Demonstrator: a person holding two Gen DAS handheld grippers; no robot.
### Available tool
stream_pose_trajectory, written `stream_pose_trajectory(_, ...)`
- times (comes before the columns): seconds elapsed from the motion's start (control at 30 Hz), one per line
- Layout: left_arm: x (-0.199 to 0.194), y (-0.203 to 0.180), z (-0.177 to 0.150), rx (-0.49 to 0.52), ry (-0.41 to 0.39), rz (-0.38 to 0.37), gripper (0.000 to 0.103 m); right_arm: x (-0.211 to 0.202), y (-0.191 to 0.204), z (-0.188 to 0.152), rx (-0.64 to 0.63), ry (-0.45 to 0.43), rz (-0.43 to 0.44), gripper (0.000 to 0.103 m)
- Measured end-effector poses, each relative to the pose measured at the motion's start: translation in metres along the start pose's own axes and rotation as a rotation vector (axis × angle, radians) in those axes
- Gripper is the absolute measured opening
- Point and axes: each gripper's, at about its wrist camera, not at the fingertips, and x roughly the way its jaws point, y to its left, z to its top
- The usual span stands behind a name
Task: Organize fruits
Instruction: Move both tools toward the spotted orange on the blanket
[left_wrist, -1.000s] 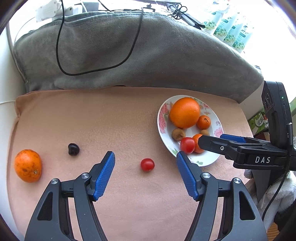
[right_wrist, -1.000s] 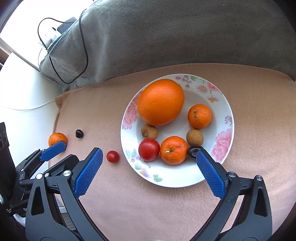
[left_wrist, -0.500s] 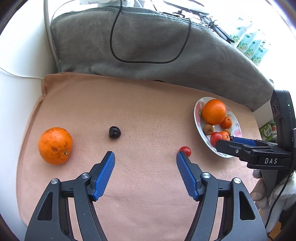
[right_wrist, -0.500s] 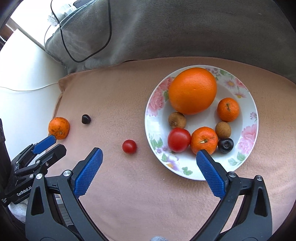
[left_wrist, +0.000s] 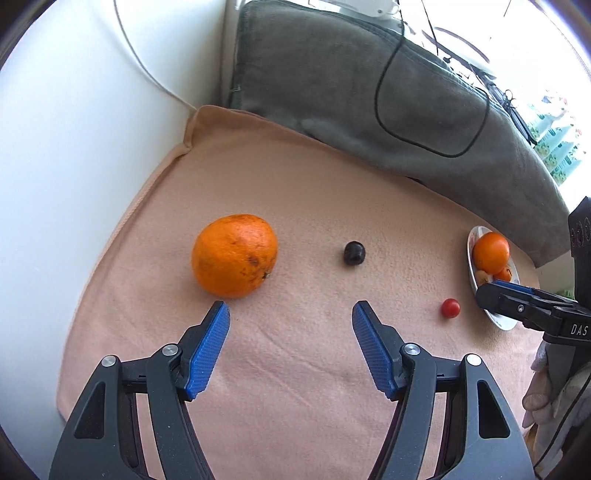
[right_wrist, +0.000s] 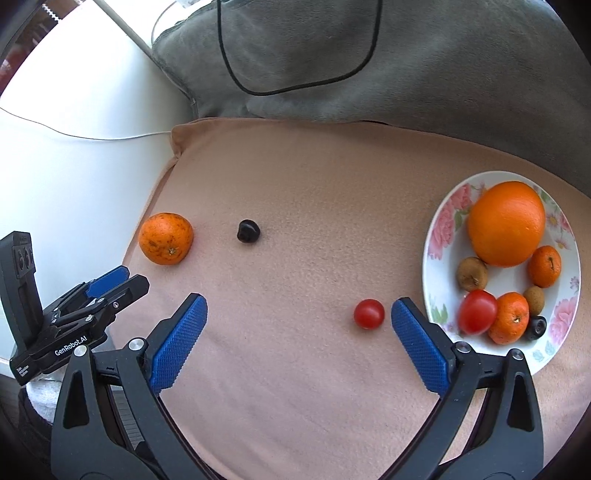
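Both grippers hang over the peach cloth with jaws spread wide and nothing between them: the left gripper has the speckled orange just ahead of its left fingertip and the dark fruit ahead, slightly right. Just inside the right finger of the right gripper lies the small red tomato. Right of that finger stands the flowered plate, holding a large orange, two small oranges, a red tomato, two brown fruits and a dark one.
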Motion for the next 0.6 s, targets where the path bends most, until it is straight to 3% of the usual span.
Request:
stream_pose_trajectory(0.1, 0.000, 0.016, -0.001, -0.033, -0.002, 0.002, 0.069, 0.010, 0.017, 0.008, -0.026, 0.007, 0.022, 0.092)
stream_pose_trajectory(0.3, 0.002, 0.038, -0.003, -0.070, -0.004, -0.009, 0.069, 0.034, 0.056, 0.019, -0.082, 0.025, 0.064, 0.086)
stream_pose_trajectory(0.6, 0.019, 0.061, -0.005, -0.120, 0.008, -0.068, 0.069, 0.071, 0.096, 0.039, -0.142, 0.069, 0.130, 0.085)
